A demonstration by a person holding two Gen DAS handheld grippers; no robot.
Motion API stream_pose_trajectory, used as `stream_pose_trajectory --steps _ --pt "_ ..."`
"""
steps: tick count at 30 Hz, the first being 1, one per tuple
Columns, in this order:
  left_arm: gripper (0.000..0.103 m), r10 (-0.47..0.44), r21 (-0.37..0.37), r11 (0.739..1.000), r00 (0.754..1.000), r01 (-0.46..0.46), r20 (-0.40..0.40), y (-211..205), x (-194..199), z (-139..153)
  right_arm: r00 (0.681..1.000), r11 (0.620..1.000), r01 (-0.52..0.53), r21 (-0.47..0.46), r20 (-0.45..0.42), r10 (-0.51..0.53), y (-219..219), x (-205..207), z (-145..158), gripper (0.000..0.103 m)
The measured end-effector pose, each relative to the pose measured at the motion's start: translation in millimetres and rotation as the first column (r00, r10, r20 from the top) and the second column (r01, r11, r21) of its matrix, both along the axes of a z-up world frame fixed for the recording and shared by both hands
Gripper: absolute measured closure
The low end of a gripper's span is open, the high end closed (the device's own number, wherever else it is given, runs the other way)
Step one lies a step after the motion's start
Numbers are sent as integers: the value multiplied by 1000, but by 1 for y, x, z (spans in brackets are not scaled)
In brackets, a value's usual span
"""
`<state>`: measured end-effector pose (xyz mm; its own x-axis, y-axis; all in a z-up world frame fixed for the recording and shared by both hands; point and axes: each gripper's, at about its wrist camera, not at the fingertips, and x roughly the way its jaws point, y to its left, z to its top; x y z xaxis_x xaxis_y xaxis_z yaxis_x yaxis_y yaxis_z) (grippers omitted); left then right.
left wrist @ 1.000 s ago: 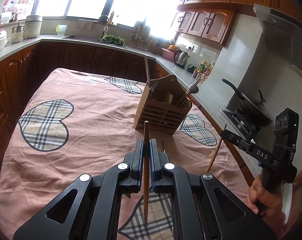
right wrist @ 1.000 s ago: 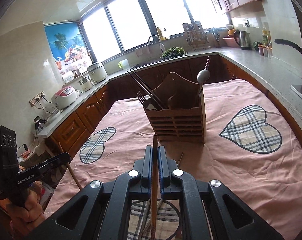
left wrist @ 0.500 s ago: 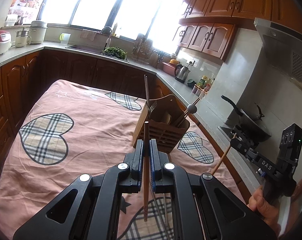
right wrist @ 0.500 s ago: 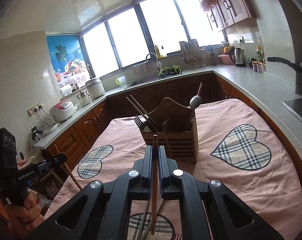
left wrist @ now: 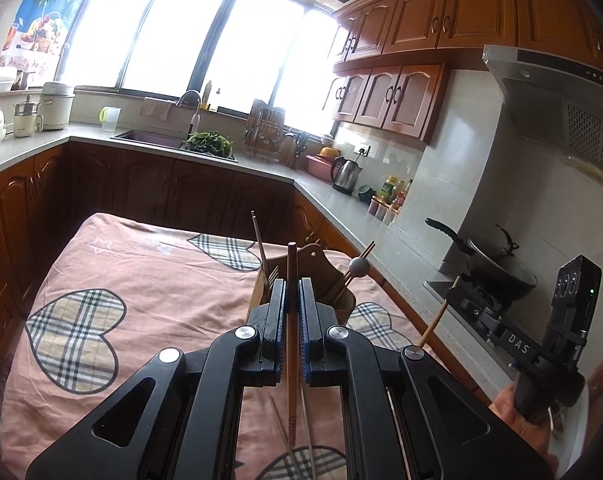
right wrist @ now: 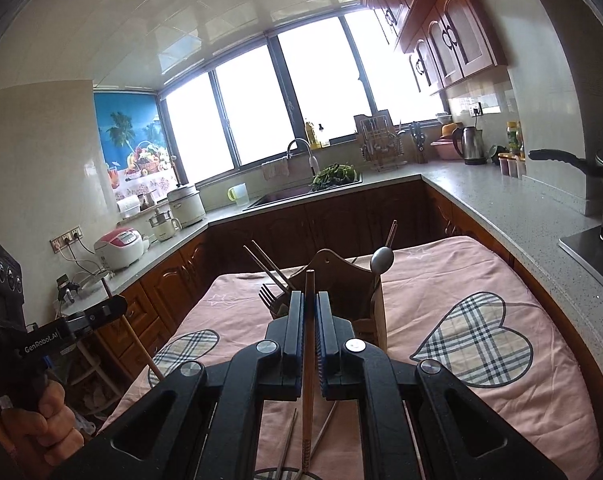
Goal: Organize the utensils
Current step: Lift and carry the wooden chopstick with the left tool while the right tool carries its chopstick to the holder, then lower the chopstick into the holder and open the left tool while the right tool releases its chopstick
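My left tongs [left wrist: 292, 312] and right tongs [right wrist: 310, 316] each pinched one chopstick [left wrist: 291, 320] above holder [left wrist: 325, 264]. Stick could tilt, miss slot, hit spoon [right wrist: 382, 259].

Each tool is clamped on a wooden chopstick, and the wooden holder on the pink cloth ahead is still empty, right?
Not empty. The right wrist view shows the wooden holder already containing a fork, a spoon and chopsticks. The rest holds: the left tool and right tool each clamp a wooden chopstick, above the pink cloth.
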<state>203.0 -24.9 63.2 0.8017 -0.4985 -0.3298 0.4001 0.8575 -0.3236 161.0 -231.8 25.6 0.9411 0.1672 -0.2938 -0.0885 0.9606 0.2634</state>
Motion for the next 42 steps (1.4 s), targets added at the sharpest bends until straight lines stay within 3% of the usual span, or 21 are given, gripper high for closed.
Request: stream_pose_trajectory --steps 10,25,34,42 --pt "98 8 -12 1000 997 -7 71 -17 33 26 995 999 37 -13 91 -36 -14 20 28 98" --pt "98 108 -105 990 983 -93 149 -36 103 50 977 996 93 -12 196 -89 -32 79 55 98" --pt "98 171 -83 984 968 -158 182 -58 136 19 977 993 114 -25 184 -107 -36 116 33 98" --pt "98 156 -30 988 978 -153 136 -74 154 -23 987 995 99 -32 133 -94 -32 134 -13 98"
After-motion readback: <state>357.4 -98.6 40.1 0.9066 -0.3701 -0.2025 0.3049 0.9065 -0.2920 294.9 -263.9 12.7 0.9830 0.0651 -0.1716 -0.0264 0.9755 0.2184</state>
